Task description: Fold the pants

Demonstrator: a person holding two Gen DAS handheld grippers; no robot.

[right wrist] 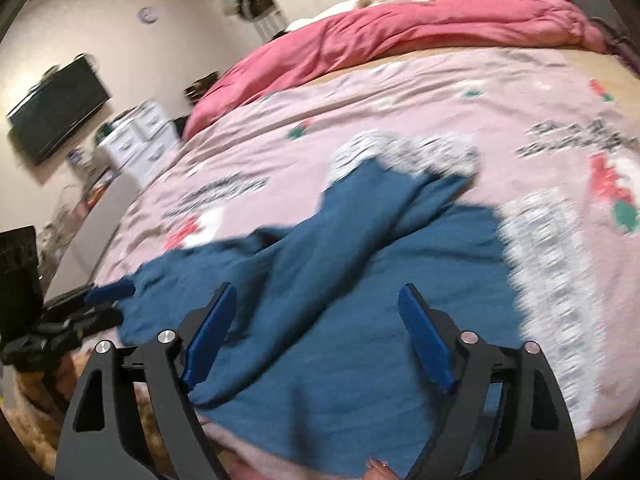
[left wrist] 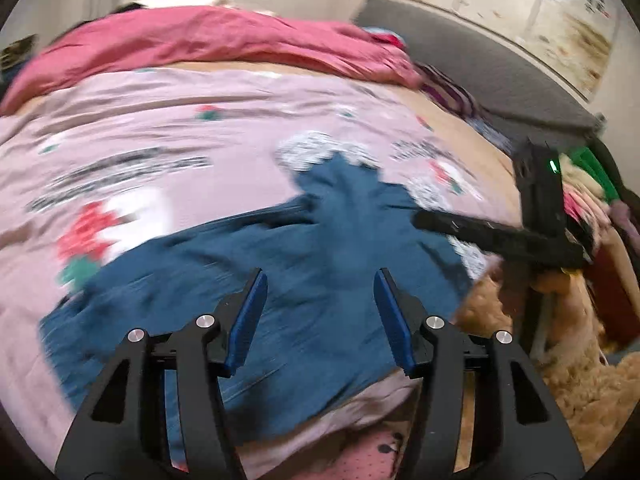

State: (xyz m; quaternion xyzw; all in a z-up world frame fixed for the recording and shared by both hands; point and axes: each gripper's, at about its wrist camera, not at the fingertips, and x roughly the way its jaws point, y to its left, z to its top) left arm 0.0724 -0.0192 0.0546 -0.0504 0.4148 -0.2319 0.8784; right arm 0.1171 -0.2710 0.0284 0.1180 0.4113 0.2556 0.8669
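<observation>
Blue pants lie rumpled on a pink printed bedspread, near the bed's front edge. In the right wrist view the pants show a leg folded diagonally across the rest. My left gripper is open and empty, just above the pants. My right gripper is open and empty over the pants too. The right gripper's black body shows at the right of the left wrist view. The left gripper's blue fingertips show at the pants' left edge in the right wrist view. Both views are motion-blurred.
A red quilt is bunched along the far side of the bed. A grey headboard stands at the right, with a pile of clothes. A brown fluffy rug lies beside the bed. A wall TV and white drawers stand at the left.
</observation>
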